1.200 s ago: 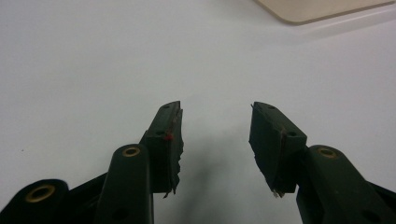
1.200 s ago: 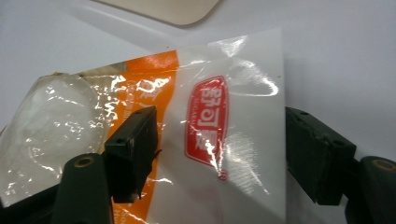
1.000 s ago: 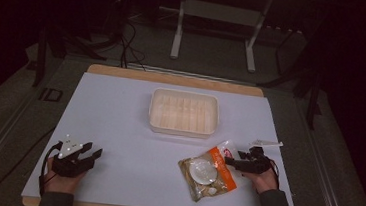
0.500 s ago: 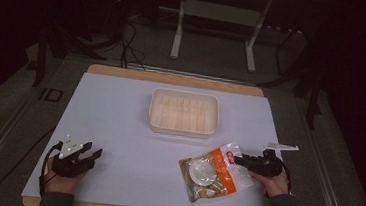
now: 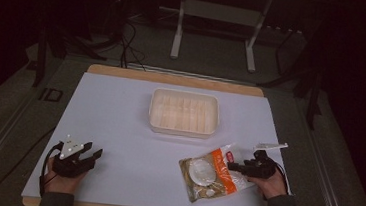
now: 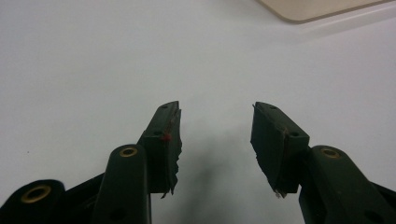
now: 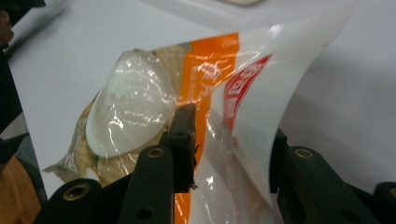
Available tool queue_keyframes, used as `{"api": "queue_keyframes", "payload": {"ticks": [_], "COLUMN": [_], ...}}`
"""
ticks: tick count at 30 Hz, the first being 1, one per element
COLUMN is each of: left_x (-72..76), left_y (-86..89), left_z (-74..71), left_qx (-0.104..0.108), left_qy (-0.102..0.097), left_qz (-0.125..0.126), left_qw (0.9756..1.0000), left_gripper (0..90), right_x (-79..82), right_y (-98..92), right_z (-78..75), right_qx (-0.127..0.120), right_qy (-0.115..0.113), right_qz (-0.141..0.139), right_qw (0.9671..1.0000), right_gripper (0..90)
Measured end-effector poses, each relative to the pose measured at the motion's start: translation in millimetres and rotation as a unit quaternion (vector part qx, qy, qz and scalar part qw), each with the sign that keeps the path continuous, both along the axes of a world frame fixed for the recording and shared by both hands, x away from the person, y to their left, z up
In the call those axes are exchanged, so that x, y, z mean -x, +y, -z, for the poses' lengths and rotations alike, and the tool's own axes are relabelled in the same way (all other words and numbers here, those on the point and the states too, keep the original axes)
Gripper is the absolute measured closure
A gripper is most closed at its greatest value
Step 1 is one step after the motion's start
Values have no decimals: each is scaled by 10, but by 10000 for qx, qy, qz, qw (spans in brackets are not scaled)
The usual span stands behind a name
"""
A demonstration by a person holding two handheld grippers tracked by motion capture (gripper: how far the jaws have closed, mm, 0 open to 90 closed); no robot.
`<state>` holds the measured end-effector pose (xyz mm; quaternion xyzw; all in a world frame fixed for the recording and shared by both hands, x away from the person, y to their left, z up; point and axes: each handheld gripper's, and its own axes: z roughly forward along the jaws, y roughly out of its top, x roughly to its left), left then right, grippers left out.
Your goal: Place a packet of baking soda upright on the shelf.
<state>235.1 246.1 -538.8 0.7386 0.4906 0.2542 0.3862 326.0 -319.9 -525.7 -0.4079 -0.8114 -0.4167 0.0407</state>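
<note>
My right gripper (image 5: 238, 166) pinches the snack bag (image 5: 210, 173) near the tub (image 5: 184, 112); I should lift gently, keeping the slippery film from sliding.

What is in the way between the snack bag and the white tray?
Nothing visible. The right tool is shut on the snack bag, and only bare white table lies between it and the white tray.
</note>
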Motion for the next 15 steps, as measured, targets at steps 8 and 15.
{"api": "queue_keyframes", "payload": {"ticks": [8,15], "left_x": [-1,-8], "left_y": [-3,-9], "left_z": [5,9], "left_qx": [2,25], "left_qy": [7,3], "left_qz": [-3,6], "left_qw": [10000,10000], "left_gripper": [521,520], "right_x": [33,49], "right_y": [69,88], "right_z": [-7,-78], "right_qx": [332,286], "right_qy": [46,-21], "right_qz": [-56,-27], "right_qw": [9994,9996], "right_gripper": [771,894]}}
